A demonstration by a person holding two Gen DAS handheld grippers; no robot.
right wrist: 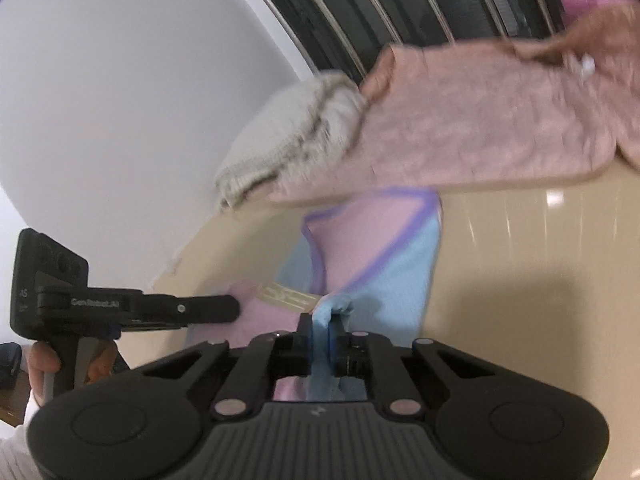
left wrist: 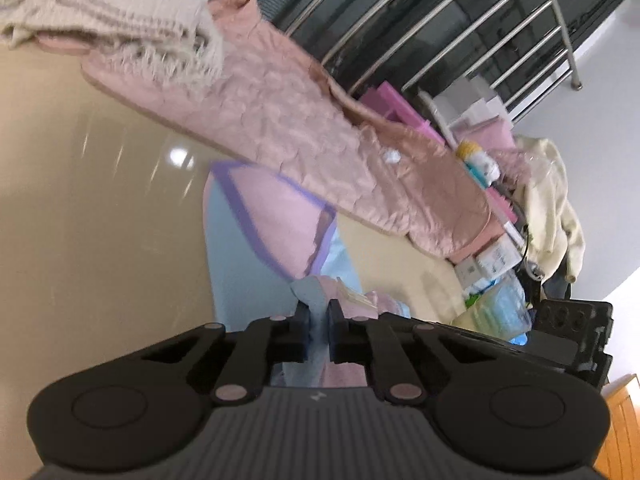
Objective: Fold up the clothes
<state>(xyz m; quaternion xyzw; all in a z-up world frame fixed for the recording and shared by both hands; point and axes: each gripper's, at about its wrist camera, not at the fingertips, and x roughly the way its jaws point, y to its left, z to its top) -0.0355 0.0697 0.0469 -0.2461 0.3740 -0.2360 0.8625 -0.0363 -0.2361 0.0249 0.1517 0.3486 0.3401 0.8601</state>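
Note:
A pastel garment (left wrist: 264,216), pink and light blue with purple trim, lies on the glossy beige table (left wrist: 100,200). My left gripper (left wrist: 319,312) is shut on a fold of its blue-grey edge. In the right wrist view the same garment (right wrist: 372,240) stretches away from me, and my right gripper (right wrist: 320,328) is shut on a bunched light-blue edge. The left gripper (right wrist: 234,308) shows there at the left, held by a hand, its tip on the pink part of the garment.
A pink quilted jacket (left wrist: 300,128) lies across the table behind the garment, with a cream knitted piece (left wrist: 112,12) on its far end. Metal railing (left wrist: 440,20) runs behind. Boxes and packets (left wrist: 492,264) and a cream garment (left wrist: 548,200) crowd the right side.

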